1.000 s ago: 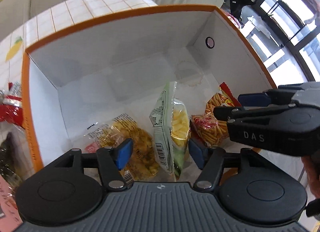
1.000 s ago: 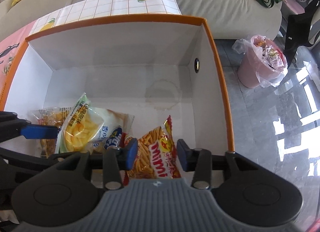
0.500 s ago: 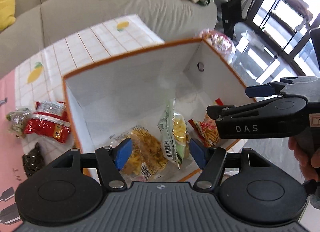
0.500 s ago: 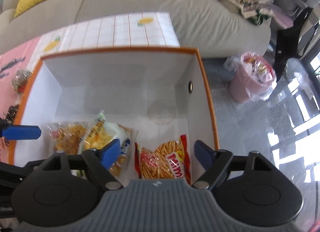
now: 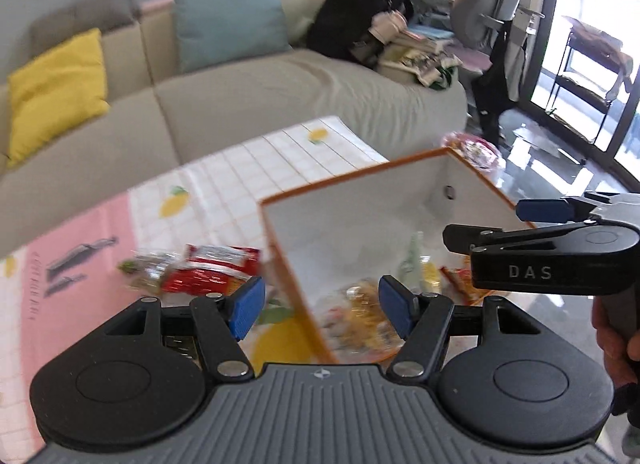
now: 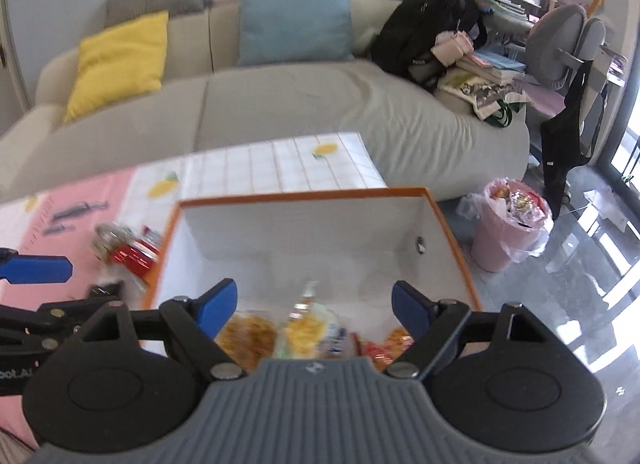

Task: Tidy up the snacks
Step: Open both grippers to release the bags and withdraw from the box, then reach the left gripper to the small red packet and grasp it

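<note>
An orange-rimmed white box stands on the table with three snack packets in its near end: a yellow crunchy one, a green-and-yellow one and a red stick-snack one. My left gripper hangs open over the box's left wall, nothing between its blue pads. My right gripper is open above the box's near end, also empty; from the left wrist camera it shows at the right edge. A red packet and a clear one lie left of the box.
The table wears a pink and lemon-check cloth. Behind it runs a beige sofa with yellow and teal cushions. A pink bin stands on the glossy floor at the right, near a grey chair. A dark packet lies by the box.
Both grippers have risen and drawn back out of the box, tilting up so the sofa shows. The right gripper's jaws spread wide, leaving the red stick-snack packet in the box.
</note>
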A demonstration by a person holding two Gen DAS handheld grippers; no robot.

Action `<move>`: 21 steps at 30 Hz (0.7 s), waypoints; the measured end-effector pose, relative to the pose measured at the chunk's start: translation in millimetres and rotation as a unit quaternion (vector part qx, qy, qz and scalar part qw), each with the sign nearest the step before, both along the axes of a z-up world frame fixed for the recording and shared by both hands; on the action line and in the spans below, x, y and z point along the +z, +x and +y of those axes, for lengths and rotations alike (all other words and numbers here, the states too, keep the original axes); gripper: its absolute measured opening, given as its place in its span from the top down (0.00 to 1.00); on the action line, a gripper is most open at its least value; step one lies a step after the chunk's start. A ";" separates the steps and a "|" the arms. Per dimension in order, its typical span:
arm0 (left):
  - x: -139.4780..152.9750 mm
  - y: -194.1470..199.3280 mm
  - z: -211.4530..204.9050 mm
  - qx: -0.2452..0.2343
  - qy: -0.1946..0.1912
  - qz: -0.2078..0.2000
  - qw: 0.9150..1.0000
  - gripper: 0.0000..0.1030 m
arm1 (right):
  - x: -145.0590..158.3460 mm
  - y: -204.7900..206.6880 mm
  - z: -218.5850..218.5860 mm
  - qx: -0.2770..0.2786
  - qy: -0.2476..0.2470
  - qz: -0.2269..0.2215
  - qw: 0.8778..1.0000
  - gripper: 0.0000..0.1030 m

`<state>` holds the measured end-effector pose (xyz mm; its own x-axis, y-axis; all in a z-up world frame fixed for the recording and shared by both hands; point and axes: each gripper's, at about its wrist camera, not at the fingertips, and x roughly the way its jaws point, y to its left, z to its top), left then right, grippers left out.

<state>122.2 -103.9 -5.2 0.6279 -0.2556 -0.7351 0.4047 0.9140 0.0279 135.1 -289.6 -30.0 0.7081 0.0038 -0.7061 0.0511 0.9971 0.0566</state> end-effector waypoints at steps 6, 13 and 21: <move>1.6 -16.7 41.7 0.027 -0.016 -0.016 0.999 0.26 | 1.4 -25.1 41.0 -0.001 0.014 -0.047 0.999 0.20; -11.5 -29.6 103.5 0.087 -0.052 -0.011 0.995 0.26 | -5.3 -44.4 97.5 0.040 -0.004 -0.067 0.997 0.20; -41.6 -42.7 155.6 0.144 -0.063 0.022 0.987 0.27 | -21.2 -57.6 150.9 0.095 -0.015 -0.048 0.994 0.21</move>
<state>79.5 51.8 -46.8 0.6556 -0.1625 -0.7374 0.1266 0.9864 -0.1047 77.5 -138.8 -51.2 0.7611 0.1237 -0.6367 -0.1417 0.9896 0.0229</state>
